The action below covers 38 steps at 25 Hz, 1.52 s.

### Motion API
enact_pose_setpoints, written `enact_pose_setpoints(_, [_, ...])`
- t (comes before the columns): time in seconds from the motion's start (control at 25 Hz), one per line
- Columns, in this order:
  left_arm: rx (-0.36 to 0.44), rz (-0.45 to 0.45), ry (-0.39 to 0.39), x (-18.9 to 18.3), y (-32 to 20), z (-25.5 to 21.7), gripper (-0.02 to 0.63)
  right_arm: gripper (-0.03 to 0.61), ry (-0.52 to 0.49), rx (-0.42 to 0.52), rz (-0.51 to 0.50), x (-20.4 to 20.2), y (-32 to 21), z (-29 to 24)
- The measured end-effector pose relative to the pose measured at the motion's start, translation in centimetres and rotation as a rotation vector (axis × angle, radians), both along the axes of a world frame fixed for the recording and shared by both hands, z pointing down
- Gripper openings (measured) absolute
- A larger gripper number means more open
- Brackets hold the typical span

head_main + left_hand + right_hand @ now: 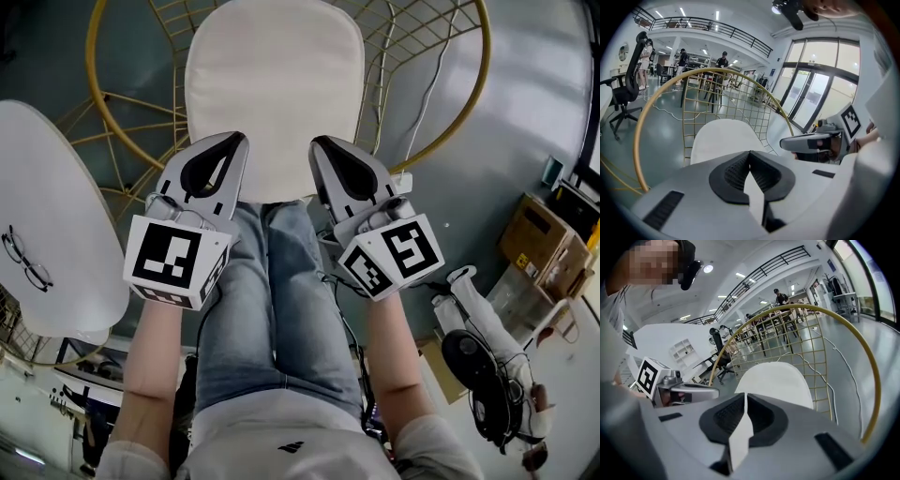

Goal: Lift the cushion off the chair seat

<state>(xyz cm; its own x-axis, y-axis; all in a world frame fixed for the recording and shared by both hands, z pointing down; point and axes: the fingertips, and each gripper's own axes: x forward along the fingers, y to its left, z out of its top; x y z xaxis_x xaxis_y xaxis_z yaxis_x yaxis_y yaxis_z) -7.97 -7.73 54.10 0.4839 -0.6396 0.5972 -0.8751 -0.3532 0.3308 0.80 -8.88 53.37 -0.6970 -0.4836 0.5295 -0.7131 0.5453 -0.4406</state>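
At the far left a white desk (56, 187) carries a pair of glasses (26, 259); it plays no part in the job.

Next along, my left gripper (234, 139) hangs over the near left part of the cushion (277, 84). In the left gripper view its jaws are clenched tip to tip (750, 152) with nothing pinched between them. The white showing behind the pads looks to me like the cushion (722, 136) lying beyond, not fabric in the grip.

In the middle, the cushion lies flat on the seat of the gold wire chair (91, 56), pale and unwrinkled. Its near edge is just ahead of the knees (272, 272) of the person carrying the rig. I judge that it has not been raised at all.

To the right, my right gripper (321, 142) mirrors the left over the near right part of the cushion. In the right gripper view its jaws are likewise closed on nothing (746, 394), with the cushion (780, 380) ahead of them.

So I read the task as barely begun: both grippers are in place above the near edge, but there is no hold. Left to do, in my judgement, is to open each gripper, take the near edge at both sides, close, and raise the cushion clear of the seat. Cardboard boxes (539, 234) sit on the floor at the far right.
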Motion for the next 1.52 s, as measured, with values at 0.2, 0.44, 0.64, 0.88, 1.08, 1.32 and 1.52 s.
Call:
enact_pose_setpoints(0.2, [-0.033,0.009,-0.037,-0.3,0.3,1.7,0.014,0.022,0.023,-0.015,0.014,1.0,-0.4,1.2])
enact_pose_setpoints(0.44, [-0.081,-0.068,-0.051,-2.1,0.3,3.9,0.025,0.084,0.053,-0.055,0.042,2.0,-0.6,3.6])
enact_pose_setpoints(0.64, [-0.153,-0.122,-0.064,-3.2,0.6,6.0,0.118,0.11,0.071,-0.073,0.067,2.9,-1.0,4.9])
enact_pose_setpoints(0.88, [-0.201,-0.175,-0.101,-4.8,0.8,8.4,0.155,0.125,0.101,-0.099,0.085,3.4,-1.2,6.6])
enact_pose_setpoints(1.08, [-0.235,-0.205,-0.146,-5.8,1.1,10.0,0.192,0.141,0.132,-0.124,0.108,4.5,-1.1,7.9])
enact_pose_setpoints(1.32, [-0.27,-0.236,-0.155,-6.7,1.2,11.5,0.223,0.166,0.179,-0.135,0.126,5.3,-1.4,9.1])
enact_pose_setpoints(1.52, [-0.299,-0.274,-0.184,-7.5,1.2,12.7,0.241,0.185,0.213,-0.148,0.15,6.1,-2.0,10.3])
